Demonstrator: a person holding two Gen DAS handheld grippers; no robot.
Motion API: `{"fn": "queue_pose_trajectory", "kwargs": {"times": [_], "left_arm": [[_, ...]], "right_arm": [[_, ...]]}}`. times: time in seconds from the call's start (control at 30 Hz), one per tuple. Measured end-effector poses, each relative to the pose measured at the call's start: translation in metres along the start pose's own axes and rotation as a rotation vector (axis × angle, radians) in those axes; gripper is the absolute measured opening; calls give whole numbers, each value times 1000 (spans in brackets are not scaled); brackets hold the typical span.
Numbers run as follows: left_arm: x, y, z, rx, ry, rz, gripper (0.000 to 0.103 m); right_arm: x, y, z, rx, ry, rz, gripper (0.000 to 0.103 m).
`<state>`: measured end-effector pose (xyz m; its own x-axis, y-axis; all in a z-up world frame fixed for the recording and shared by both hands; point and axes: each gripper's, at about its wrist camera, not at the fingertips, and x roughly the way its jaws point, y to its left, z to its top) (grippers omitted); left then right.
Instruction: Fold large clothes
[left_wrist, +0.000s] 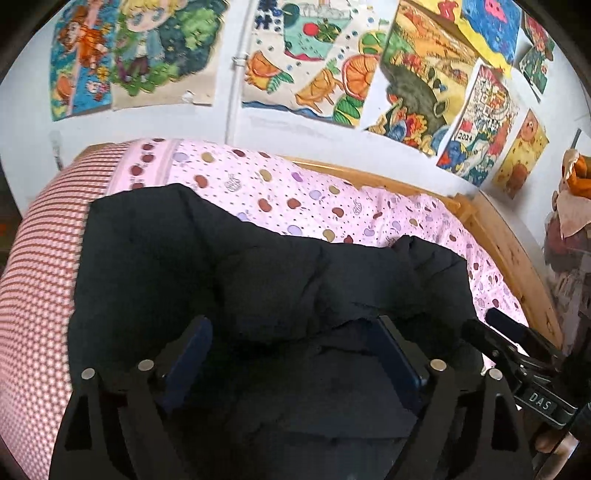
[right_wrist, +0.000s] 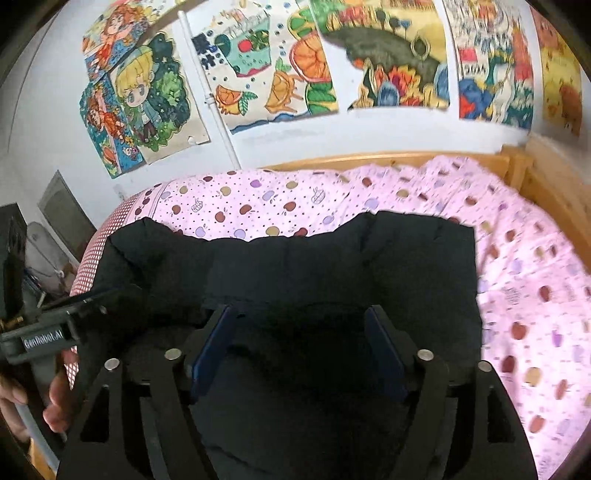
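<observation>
A large black padded jacket (left_wrist: 207, 258) lies on a bed with a pink apple-print sheet (left_wrist: 295, 192). It also shows in the right wrist view (right_wrist: 332, 258). My left gripper (left_wrist: 293, 328) is open over the jacket's near part, blue pads wide apart, with a raised fold of the fabric between them. My right gripper (right_wrist: 301, 317) is open too, its pads apart above the dark fabric. Each gripper shows in the other's view, the right one (left_wrist: 517, 343) at the jacket's right edge, the left one (right_wrist: 55, 325) at its left edge.
A wooden bed frame (left_wrist: 509, 243) runs along the right and back. A red-striped pink pillow or cover (left_wrist: 40, 280) lies at the left. The white wall (right_wrist: 332, 133) behind carries several children's drawings. Clutter (left_wrist: 569, 221) stands at the far right.
</observation>
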<state>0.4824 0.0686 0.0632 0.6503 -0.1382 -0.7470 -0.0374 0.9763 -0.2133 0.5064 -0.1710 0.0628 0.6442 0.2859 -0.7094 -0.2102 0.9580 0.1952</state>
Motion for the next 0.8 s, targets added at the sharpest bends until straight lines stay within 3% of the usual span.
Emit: {"fn": "queue_pose_trajectory", "kwargs": {"times": [0.13,0.27,0.5,0.8], "left_arm": [[-26,4,-10,-13,-15,16,94],[-57,2,-26,9,-53,6,95],[-92,1,-63,31,-22,-42,96],[-126,-3,-100,90,-40,-22,98]], "right_arm": [[-32,-1,-8,-22,-26,-42,80],[-63,5,-20,-65,-53,-64,82],[-109,15,-50,-95,-65,-36,82],[-152,16,-85,-106,-68,-13,83]]}}
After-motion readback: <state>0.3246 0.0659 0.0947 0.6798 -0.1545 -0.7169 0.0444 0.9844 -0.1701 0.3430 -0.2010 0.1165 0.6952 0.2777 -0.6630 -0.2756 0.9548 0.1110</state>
